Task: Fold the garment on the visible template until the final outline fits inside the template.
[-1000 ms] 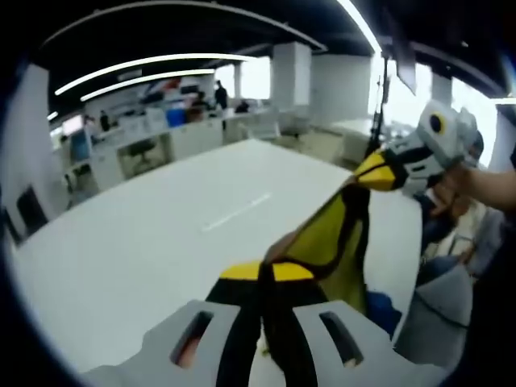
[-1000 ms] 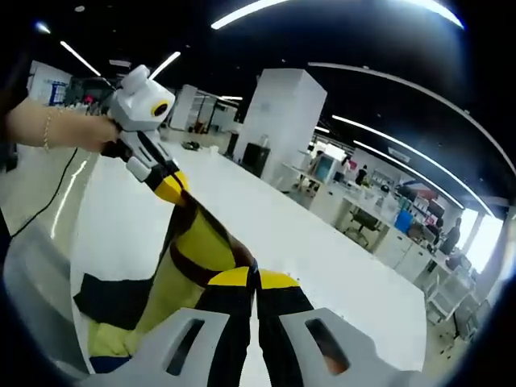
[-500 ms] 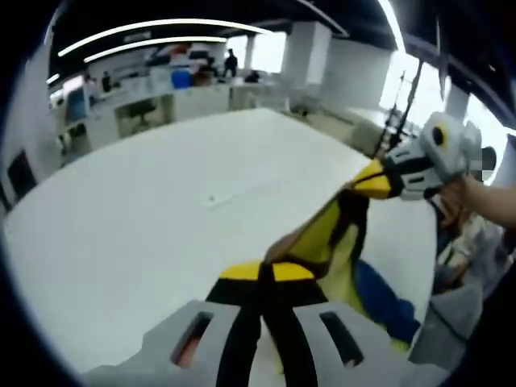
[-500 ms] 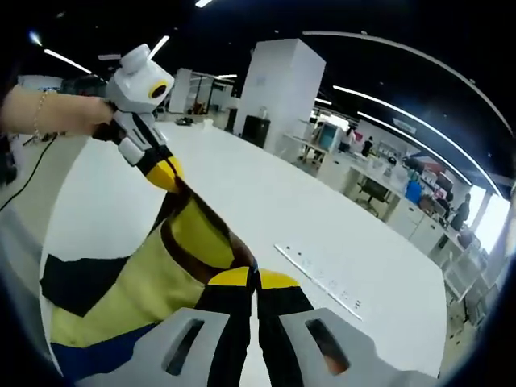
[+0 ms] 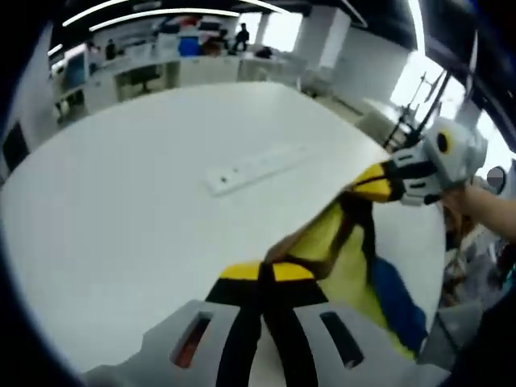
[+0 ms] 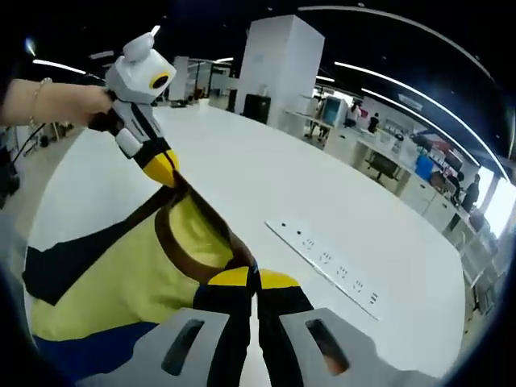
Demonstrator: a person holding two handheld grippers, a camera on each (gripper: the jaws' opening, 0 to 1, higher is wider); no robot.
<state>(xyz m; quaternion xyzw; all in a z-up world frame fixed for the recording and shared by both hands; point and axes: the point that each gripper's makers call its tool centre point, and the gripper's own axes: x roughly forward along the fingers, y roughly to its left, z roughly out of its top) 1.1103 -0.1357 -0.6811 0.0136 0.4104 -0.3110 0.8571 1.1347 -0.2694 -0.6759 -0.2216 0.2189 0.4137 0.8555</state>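
Note:
A yellow garment [image 5: 326,234] with dark brown trim and a blue part hangs stretched between the two grippers above the white table [image 5: 121,201]. In the left gripper view my left gripper [image 5: 267,271] is shut on one end of its edge. My right gripper [image 5: 372,179], held by a hand, is shut on the other end at the right. In the right gripper view my right gripper [image 6: 254,278] pinches the brown-trimmed edge, and the left gripper [image 6: 164,171] grips it at the upper left. The garment [image 6: 121,274] drapes down to the lower left, with a dark band and blue cloth below.
A long white socket strip [image 5: 254,167] is set into the table top [image 6: 387,234]; in the right gripper view the strip [image 6: 326,260] lies just right of my jaws. Desks, chairs, a white pillar [image 6: 278,64] and distant people stand beyond the table.
Both views have tipped down toward the table and come closer to it. The garment stays held at both ends, and more of its yellow and blue cloth now shows.

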